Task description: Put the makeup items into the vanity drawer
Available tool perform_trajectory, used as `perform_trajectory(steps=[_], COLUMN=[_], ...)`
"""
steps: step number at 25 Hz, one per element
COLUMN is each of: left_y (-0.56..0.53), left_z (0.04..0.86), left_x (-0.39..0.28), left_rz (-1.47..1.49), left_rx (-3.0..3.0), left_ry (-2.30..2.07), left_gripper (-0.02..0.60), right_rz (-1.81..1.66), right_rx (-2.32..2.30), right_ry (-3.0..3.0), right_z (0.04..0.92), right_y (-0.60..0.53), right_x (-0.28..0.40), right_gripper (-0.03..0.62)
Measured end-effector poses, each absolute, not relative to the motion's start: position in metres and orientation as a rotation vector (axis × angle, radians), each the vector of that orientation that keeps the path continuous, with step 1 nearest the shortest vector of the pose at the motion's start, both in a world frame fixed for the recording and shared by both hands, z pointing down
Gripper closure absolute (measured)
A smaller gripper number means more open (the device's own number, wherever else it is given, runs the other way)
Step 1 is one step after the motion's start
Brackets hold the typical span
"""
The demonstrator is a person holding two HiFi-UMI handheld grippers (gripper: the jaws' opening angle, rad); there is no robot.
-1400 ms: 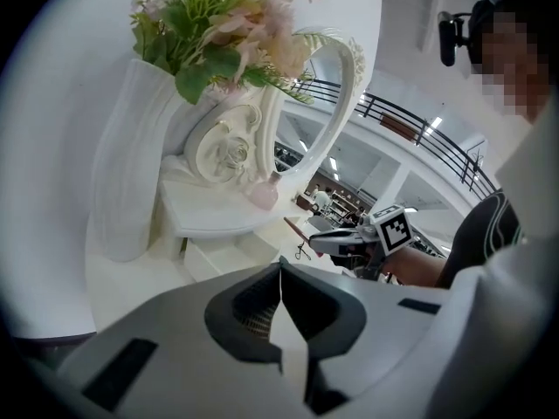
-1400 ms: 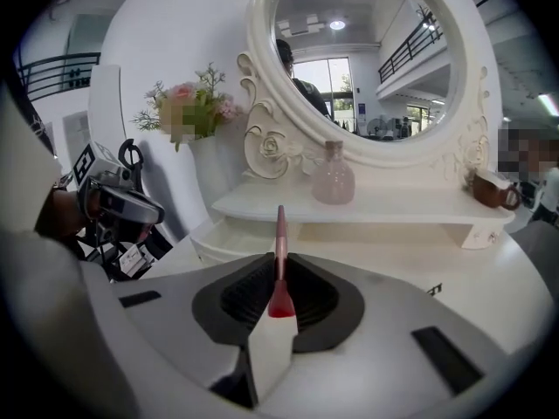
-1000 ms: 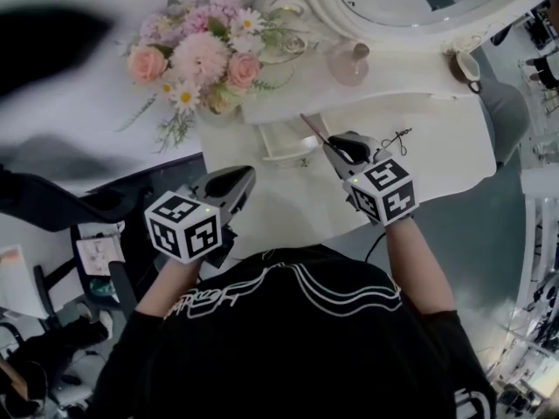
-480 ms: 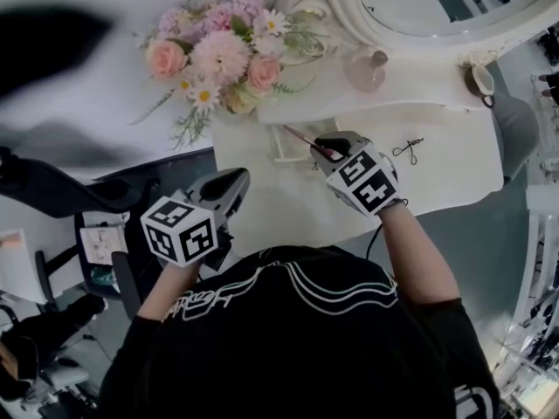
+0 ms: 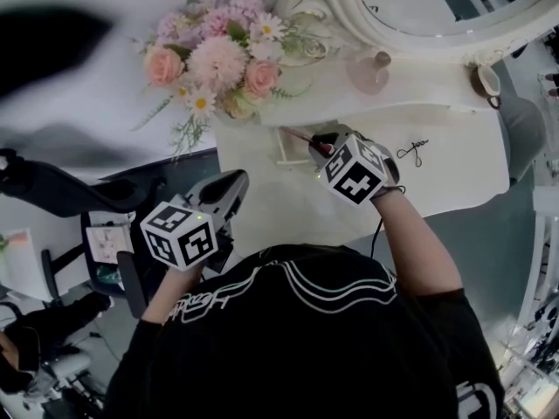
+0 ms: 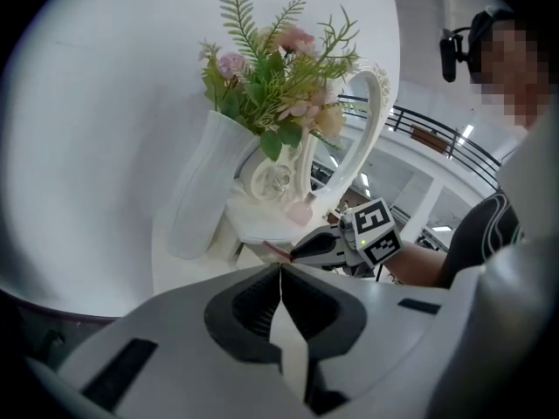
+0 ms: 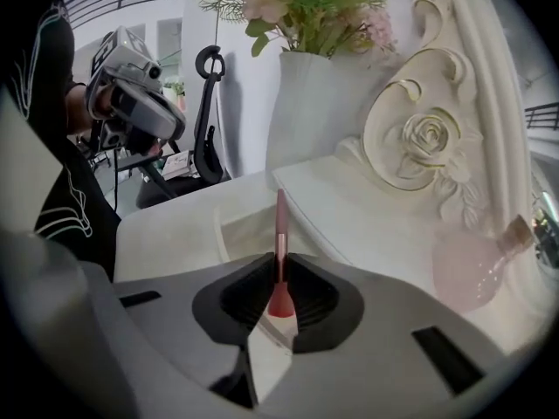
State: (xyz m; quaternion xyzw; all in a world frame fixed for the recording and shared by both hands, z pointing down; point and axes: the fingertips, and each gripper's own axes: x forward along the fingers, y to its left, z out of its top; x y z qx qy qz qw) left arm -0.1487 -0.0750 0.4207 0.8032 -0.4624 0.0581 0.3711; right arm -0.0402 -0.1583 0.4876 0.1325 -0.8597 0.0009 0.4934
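The slim pink makeup stick [image 7: 279, 221] is clamped in the right gripper [image 7: 278, 264], its tip just ahead over the open drawer [image 7: 234, 227]. Over the last second the gripper carried it leftward to get there, so release looks next. The left gripper [image 6: 279, 278], closed and empty, hangs aside.

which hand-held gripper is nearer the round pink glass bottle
Right. The right hand-held gripper hovers in front of the round pink glass bottle; the left hand-held gripper is at the white vanity top's left edge.
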Motion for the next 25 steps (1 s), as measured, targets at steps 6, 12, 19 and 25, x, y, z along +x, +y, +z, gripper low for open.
perform_trajectory(steps=[6, 12, 19, 25], left_y=[-0.075, -0.077, -0.078, -0.08], left_z=[0.423, 0.423, 0.422, 0.42], left_x=[-0.151, -0.15, -0.142, -0.126], left_rz=[0.144, 0.138, 0.145, 0.159], left_rx=[2.042, 2.037, 2.058, 2.095], left_ry=[-1.197, -1.193, -1.162, -1.114], left_gripper=[0.558, 0.558, 0.558, 0.558], right_rz=[0.031, 0.079, 0.176, 0.269], right_rx=[0.293, 0.288, 0.409, 0.53], right_ry=[-2.071, -2.11, -2.191, -2.275], right_z=[0.494, 0.493, 0.475, 0.455], right_y=[-0.163, -0.163, -0.17, -0.169], right_x=[-0.04, -0.04, -0.026, -0.001], right_gripper=[0.528, 0.513, 0.44, 0.377])
